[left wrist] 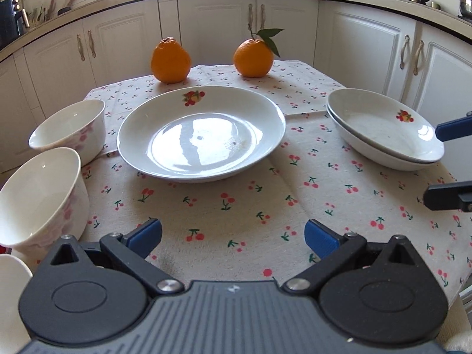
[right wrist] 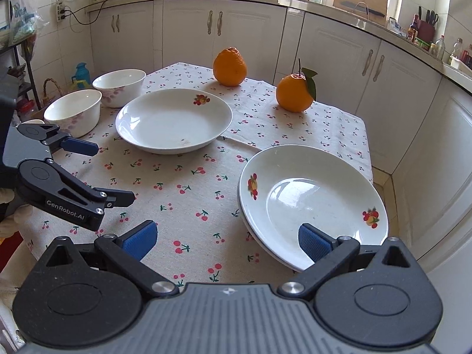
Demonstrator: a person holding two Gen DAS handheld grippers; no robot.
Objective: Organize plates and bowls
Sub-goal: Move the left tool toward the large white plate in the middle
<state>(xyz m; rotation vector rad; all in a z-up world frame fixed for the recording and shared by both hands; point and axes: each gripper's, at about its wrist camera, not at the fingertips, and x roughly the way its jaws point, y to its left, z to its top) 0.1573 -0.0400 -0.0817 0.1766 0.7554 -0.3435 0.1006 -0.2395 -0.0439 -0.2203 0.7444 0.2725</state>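
A single white plate (left wrist: 200, 135) with a fruit print sits mid-table, also in the right wrist view (right wrist: 174, 121). Two stacked plates (left wrist: 383, 135) sit at the right, close under my right gripper (right wrist: 228, 240), which is open and empty, its right finger over the stack's near rim (right wrist: 312, 203). Two white bowls with pink flowers (left wrist: 70, 129) (left wrist: 41, 197) stand at the left, also in the right wrist view (right wrist: 119, 87) (right wrist: 73, 112). My left gripper (left wrist: 233, 234) is open and empty above the cloth in front of the single plate; it also shows in the right wrist view (right wrist: 115, 174).
Two oranges (left wrist: 170, 60) (left wrist: 253, 57) stand at the table's far side. A cherry-print cloth (left wrist: 224, 206) covers the small table. White kitchen cabinets (left wrist: 215, 26) surround it. Another white dish edge (left wrist: 11, 289) shows at the near left.
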